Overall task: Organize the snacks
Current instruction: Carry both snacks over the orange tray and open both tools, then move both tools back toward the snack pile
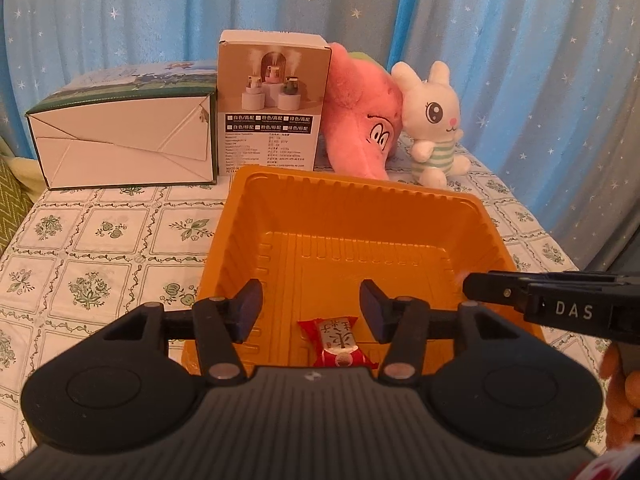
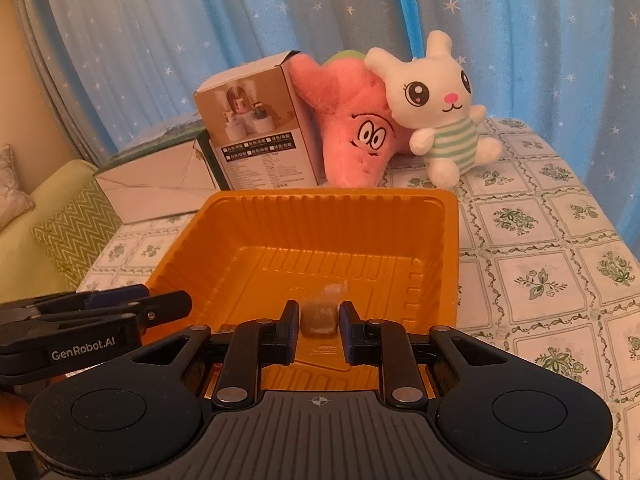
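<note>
Left tongs (image 1: 311,310): they stand wide apart over the near part of the orange plastic tray (image 1: 400,200); nothing is between the two pads. I judge this wide stance is for letting a snack go, since one lies loose just below.
Red-wrapped candy (image 1: 338,342): it lies flat on the tray floor, below and between the left tongs, touched by neither pad. It is already in the place where the snacks are collected.
Right tongs (image 2: 319,320): they are narrow and pinch a small brown sweet in clear wrapper (image 2: 319,316) from both sides. The sweet hangs over the near floor of the tray, so it seems held there to be dropped in.
Tray: it is straight ahead of both tongs, with the open side up; its high ribbed walls should keep small pieces from rolling out.
The two tongs together: in the left wrist view the right tongs enter at the right side of the left ones, over the right part of the tray. They are near but apart, so each one has its own part of the tray.
Behind the tray: a humidifier box (image 1: 272,100), a white folded carton (image 1: 124,140), a pink star plush (image 1: 360,116) and a white rabbit plush (image 1: 436,120) stand at the far side of the tabletop (image 1: 100,248), well away from the tongs and not in the work.
Next step, as I judge: the right tongs must only widen to drop the sweet.
</note>
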### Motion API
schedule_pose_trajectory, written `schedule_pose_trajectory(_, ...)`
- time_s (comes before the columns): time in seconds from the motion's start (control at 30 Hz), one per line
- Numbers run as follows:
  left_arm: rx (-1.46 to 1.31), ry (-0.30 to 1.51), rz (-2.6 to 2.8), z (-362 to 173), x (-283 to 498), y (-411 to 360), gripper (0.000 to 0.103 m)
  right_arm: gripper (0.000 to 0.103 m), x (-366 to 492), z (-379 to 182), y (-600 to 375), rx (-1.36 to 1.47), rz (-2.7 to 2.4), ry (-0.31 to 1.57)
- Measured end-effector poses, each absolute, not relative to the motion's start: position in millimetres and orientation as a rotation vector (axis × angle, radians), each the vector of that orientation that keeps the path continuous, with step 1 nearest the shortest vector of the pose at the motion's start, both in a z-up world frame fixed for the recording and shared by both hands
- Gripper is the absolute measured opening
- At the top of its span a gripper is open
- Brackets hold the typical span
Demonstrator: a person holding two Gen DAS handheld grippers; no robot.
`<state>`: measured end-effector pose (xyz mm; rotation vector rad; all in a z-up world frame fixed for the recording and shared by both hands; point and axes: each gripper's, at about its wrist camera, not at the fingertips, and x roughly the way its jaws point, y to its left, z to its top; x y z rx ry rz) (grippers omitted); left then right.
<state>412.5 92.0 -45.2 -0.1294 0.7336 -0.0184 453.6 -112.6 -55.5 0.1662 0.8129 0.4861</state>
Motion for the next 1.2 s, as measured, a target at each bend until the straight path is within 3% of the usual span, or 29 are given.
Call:
schedule_pose_trajectory(0.07, -0.128, 0.730, -0.028, -42.2, 409.0, 92.3, 0.050, 0.028, 453.1, -53.6, -114.9, 0.186, 0.520, 0.797)
schedule_pose_trajectory(0.1, -0.128, 0.728, -0.028, -40.8, 406.9, 92.6, 0.050, 0.037, 451.7, -51.6, -115.3, 0.182, 0.520, 0.789)
schedule_pose_trajectory(0.13, -0.131, 0.725, -0.027, -39.5, 404.7, 93.1, 0.050, 0.055, 449.8, -49.2, -115.9, 0.178, 0.514, 0.780)
schedule_pose_trajectory(0.17, -0.135, 0.722, -0.026, -37.8, 401.9, 93.6, 0.050, 0.059, 447.2, -46.2, -117.2, 0.175, 0.507, 0.773)
schedule_pose_trajectory(0.8, -0.162, 0.660, -0.016, 19.2, 262.0, 61.4, 0.049, 0.059, 304.7, 29.1, -167.0, 0.120, 0.423, 0.689)
schedule_pose_trajectory(1.2, -0.183, 0.645, 0.015, 30.0, 144.6, 45.5, 0.050, 0.059, 185.7, 37.9, -191.7, 0.129, 0.393, 0.665)
